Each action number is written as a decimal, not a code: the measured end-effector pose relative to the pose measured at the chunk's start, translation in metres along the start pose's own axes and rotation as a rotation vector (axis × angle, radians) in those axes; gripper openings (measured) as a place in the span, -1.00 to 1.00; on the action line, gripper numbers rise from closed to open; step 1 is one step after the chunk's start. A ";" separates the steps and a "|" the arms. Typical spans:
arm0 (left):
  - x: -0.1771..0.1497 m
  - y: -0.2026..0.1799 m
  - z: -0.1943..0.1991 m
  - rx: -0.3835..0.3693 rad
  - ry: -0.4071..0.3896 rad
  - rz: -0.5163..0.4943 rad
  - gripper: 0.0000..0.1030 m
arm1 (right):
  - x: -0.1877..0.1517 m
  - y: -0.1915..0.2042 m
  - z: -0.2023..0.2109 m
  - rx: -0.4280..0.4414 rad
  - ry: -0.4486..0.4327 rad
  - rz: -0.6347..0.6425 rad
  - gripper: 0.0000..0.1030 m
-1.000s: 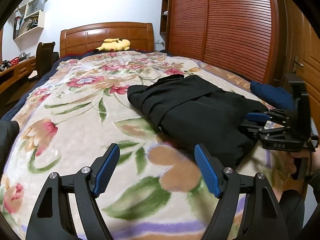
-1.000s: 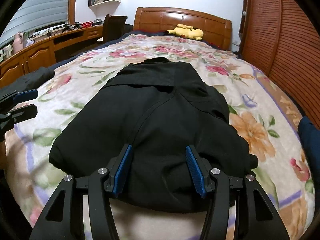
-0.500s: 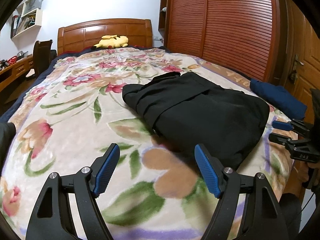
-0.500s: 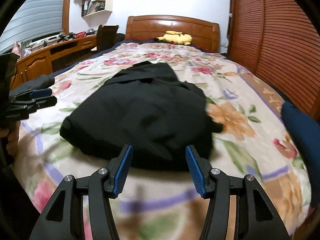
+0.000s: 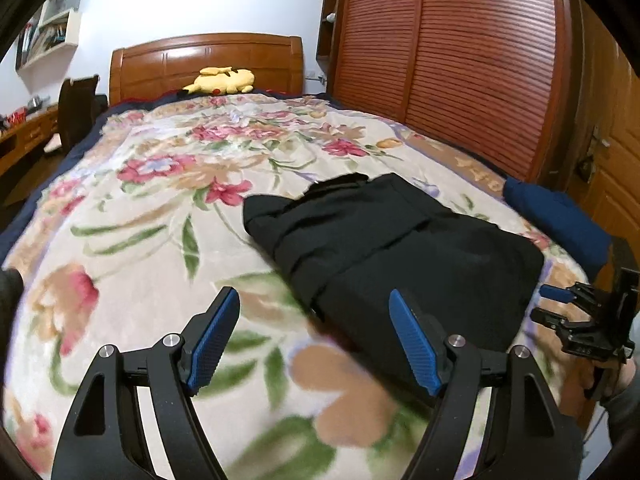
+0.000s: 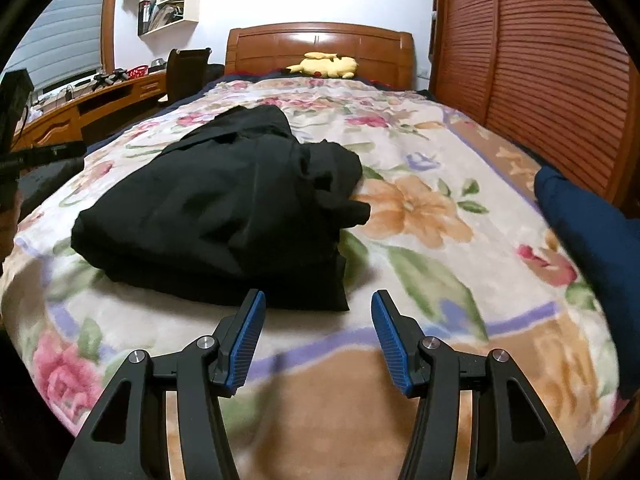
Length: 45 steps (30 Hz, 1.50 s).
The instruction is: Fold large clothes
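**Folded Black Garment on Floral Blanket; Both Grippers Wide and Empty**

The black garment (image 5: 404, 256) lies folded into a compact, roughly rectangular bundle on the plush floral blanket (image 5: 132, 248), near the foot of the bed. Its matte fabric shows soft creases and a bunched edge on the right side in the right wrist view.

The left gripper (image 5: 314, 338) hangs above the blanket, jaws spread wide, nothing between its ribbed blue pads (image 5: 214, 338). The right gripper (image 6: 316, 340) is likewise spread wide and empty, just short of the garment's near edge.

A navy cushion (image 6: 592, 232) rests at the bed's right edge. A yellow plush toy (image 6: 326, 65) sits against the glossy wooden headboard (image 6: 320, 42).
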State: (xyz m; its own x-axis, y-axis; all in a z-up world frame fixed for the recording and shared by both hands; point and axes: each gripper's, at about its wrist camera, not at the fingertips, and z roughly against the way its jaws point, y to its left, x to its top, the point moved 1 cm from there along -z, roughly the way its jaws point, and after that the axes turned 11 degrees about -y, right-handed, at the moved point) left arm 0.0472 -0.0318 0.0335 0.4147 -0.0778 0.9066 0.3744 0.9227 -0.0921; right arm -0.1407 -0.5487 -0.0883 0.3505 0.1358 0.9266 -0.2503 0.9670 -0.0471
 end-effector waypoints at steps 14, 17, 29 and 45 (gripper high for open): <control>0.017 0.024 -0.091 0.023 0.113 -0.011 0.51 | -0.006 -0.003 -0.035 0.040 0.021 -0.017 0.11; 0.020 0.030 -0.112 0.042 0.139 -0.011 0.51 | -0.008 -0.001 -0.038 0.044 0.021 -0.016 0.11; 0.024 0.056 -0.185 0.036 0.203 0.015 0.66 | -0.016 0.002 -0.033 0.050 -0.010 -0.014 0.11; 0.020 0.062 -0.227 -0.055 0.262 0.108 0.24 | -0.010 0.009 -0.041 0.036 0.043 0.004 0.10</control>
State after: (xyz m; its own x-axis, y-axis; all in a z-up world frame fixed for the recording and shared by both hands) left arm 0.2671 -0.0624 -0.0474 0.6523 -0.0818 0.7535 0.3578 0.9096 -0.2110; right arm -0.1096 -0.5329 -0.1128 0.3877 0.1491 0.9097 -0.2833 0.9584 -0.0363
